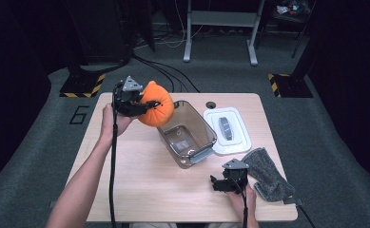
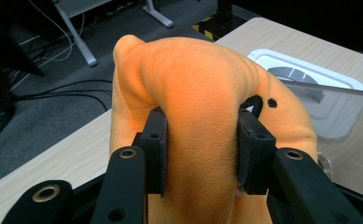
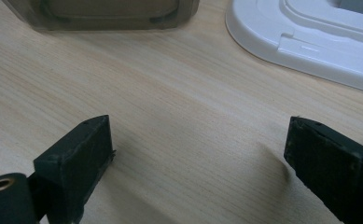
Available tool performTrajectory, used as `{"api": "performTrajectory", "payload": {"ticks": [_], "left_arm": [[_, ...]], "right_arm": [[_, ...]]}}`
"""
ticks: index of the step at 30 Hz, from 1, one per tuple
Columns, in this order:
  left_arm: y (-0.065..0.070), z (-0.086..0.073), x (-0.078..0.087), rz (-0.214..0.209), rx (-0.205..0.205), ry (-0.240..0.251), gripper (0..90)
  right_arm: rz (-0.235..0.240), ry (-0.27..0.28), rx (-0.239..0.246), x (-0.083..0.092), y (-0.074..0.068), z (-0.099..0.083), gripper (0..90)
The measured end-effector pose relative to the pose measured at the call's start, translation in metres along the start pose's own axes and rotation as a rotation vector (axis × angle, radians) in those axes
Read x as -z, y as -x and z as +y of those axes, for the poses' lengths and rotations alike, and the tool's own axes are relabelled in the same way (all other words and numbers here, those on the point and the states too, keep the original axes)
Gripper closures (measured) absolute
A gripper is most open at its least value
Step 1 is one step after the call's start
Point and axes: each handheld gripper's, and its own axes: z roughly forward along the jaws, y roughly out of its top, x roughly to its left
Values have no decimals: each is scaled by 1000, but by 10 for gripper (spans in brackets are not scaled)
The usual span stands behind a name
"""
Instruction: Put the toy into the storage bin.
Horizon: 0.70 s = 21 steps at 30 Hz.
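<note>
L gripper (image 1: 150, 105): jaws clamped on orange plush pumpkin (image 1: 157, 110), held in air by bin's far-left rim | clear bin (image 1: 199, 124): looks empty bar a label, glare | white lid (image 1: 228, 129) off, beside bin | R gripper (image 1: 216, 183): wide open, holds nothing, low over table (image 1: 140, 180) | done: pickup; left: drop in, prob. lid on

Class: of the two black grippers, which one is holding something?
The left gripper: its jaws squeeze the soft orange plush pumpkin above the table. The right gripper stands open over bare wood.
</note>
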Motion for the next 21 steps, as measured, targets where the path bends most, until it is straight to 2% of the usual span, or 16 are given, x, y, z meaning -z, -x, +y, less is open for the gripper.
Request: {"api": "performTrajectory", "payload": {"ticks": [7,9,15,19,21], "left_arm": [[10,2,-13,-24,9,-4,610],[12,3,-15,-30,-4,-11,609],[17,5,-22,-41,-8,-14,609],[21,4,-31,-68,5,-14,610],[22,5,-33,-75,-4,-25,609]], "right_arm": [[-1,1,1,0,0,0,70],[2,-2,-1,0,0,0,70],[-1,2,1,0,0,0,70],[-2,4,-7,0,-1,0,70],[-8,3,-5,0,0,0,70]]}}
